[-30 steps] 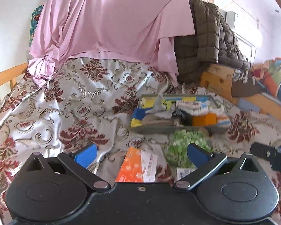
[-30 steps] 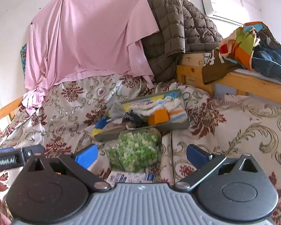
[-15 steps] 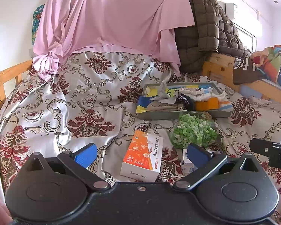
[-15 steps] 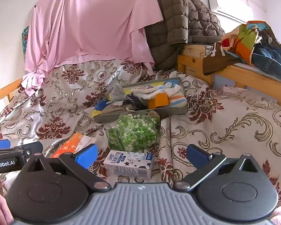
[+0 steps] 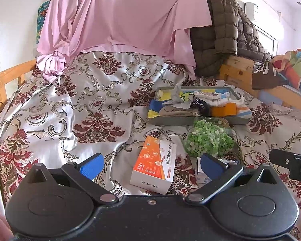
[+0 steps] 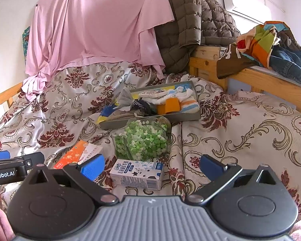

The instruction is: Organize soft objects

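Note:
A grey tray (image 5: 190,121) (image 6: 150,121) full of folded socks and small cloths lies on the patterned bedspread. In front of it sit a clear bag of green and white soft pieces (image 5: 208,140) (image 6: 143,140), an orange and white box (image 5: 154,164) (image 6: 78,153) and a small milk carton (image 6: 137,173). My left gripper (image 5: 150,163) is open and empty, just short of the orange box. My right gripper (image 6: 151,165) is open and empty, with the milk carton lying between its fingers' line.
A pink sheet (image 5: 120,20) and a brown quilted jacket (image 6: 194,24) hang at the head of the bed. A wooden bunk frame (image 6: 271,84) with piled clothes (image 6: 271,42) stands on the right. A wooden rail (image 5: 4,80) runs on the left.
Both grippers have pulled back and up from the tray. The orange box, the bag and the milk carton now show more fully in front of the fingers.

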Action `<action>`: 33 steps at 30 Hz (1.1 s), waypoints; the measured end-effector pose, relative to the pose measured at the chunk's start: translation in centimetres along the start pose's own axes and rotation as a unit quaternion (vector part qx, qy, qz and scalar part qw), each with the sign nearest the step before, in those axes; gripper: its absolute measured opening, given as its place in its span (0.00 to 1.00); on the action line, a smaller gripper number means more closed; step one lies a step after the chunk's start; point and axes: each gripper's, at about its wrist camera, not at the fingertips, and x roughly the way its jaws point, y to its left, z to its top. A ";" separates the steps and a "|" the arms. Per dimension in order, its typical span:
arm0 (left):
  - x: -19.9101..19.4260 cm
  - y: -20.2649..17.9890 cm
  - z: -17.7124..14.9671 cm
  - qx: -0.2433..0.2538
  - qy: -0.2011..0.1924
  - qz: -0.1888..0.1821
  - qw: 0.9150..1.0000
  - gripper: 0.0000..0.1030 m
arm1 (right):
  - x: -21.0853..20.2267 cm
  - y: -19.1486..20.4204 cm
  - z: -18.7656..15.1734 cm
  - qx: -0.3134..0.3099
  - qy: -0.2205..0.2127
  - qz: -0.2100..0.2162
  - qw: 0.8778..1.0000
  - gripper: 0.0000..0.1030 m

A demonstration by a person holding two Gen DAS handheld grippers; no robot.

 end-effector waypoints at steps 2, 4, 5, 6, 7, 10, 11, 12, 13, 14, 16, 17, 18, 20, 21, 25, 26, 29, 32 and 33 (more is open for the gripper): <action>0.1 0.0 0.0 0.000 0.000 0.001 1.000 0.99 | 0.0 0.0 0.0 0.000 0.000 0.000 1.000 1.00; 0.1 0.0 -0.1 0.000 0.001 0.001 1.000 0.99 | 0.0 0.0 0.0 0.000 0.000 0.000 1.000 1.00; 0.1 0.0 0.0 0.000 0.001 0.000 1.000 0.99 | 0.0 0.0 0.0 -0.001 0.000 0.000 1.000 1.00; 0.0 0.0 0.0 0.000 0.001 0.000 1.000 0.99 | 0.1 0.0 -0.1 -0.001 0.000 0.000 1.000 1.00; 0.1 0.0 -0.1 0.000 0.001 0.001 1.000 0.99 | 0.1 0.0 -0.1 -0.001 0.001 0.000 1.000 1.00; 0.1 0.0 -0.1 -0.002 0.002 0.000 1.000 0.99 | 0.1 -0.1 -0.2 -0.001 0.001 0.000 1.000 1.00; 0.1 0.0 -0.1 -0.001 0.001 0.000 1.000 0.99 | 0.1 -0.1 -0.2 -0.001 0.001 0.000 1.000 1.00; 0.1 0.0 -0.1 -0.001 0.002 0.000 1.000 0.99 | 0.1 -0.1 -0.1 -0.001 0.001 0.000 1.000 1.00; 0.1 0.0 -0.2 -0.002 0.002 0.001 1.000 0.99 | 0.2 -0.1 -0.2 -0.001 0.001 0.000 1.000 1.00; 0.1 0.0 -0.2 -0.001 0.002 0.000 1.000 0.99 | 0.1 -0.1 -0.1 -0.001 0.001 0.000 1.000 1.00; 0.1 0.0 -0.4 -0.002 0.004 0.000 1.000 0.99 | 0.1 -0.1 -0.1 -0.001 0.001 0.000 1.000 1.00; 0.1 0.0 -0.4 -0.002 0.004 0.001 1.000 0.99 | 0.1 -0.1 -0.1 -0.001 0.001 0.000 1.000 1.00; 0.1 0.0 -0.3 -0.002 0.003 0.001 1.000 0.99 | 0.1 -0.1 -0.2 -0.001 0.001 0.000 1.000 1.00; 0.1 0.0 -0.4 -0.002 0.004 0.000 1.000 0.99 | 0.1 -0.1 -0.2 -0.001 0.001 0.000 1.000 1.00; 0.1 0.0 -0.3 -0.002 0.003 0.000 1.000 0.99 | 0.1 -0.1 -0.2 -0.001 0.001 0.000 1.000 1.00; 0.1 0.0 -0.3 -0.002 0.003 0.000 1.000 0.99 | 0.1 -0.1 -0.1 -0.001 0.001 0.000 1.000 1.00; 0.1 0.0 -0.3 -0.002 0.004 0.000 1.000 0.99 | 0.1 -0.1 -0.1 -0.001 0.001 0.000 1.000 1.00; 0.1 0.0 -0.4 -0.002 0.004 0.000 1.000 0.99 | 0.1 -0.1 -0.1 -0.001 0.001 0.000 1.000 1.00; 0.1 0.1 -0.4 -0.002 0.004 0.001 1.000 0.99 | 0.2 -0.1 -0.1 -0.002 0.001 0.000 1.000 1.00; 0.1 0.1 -0.4 -0.002 0.004 0.001 1.000 0.99 | 0.1 0.0 -0.1 -0.001 0.001 0.000 1.000 1.00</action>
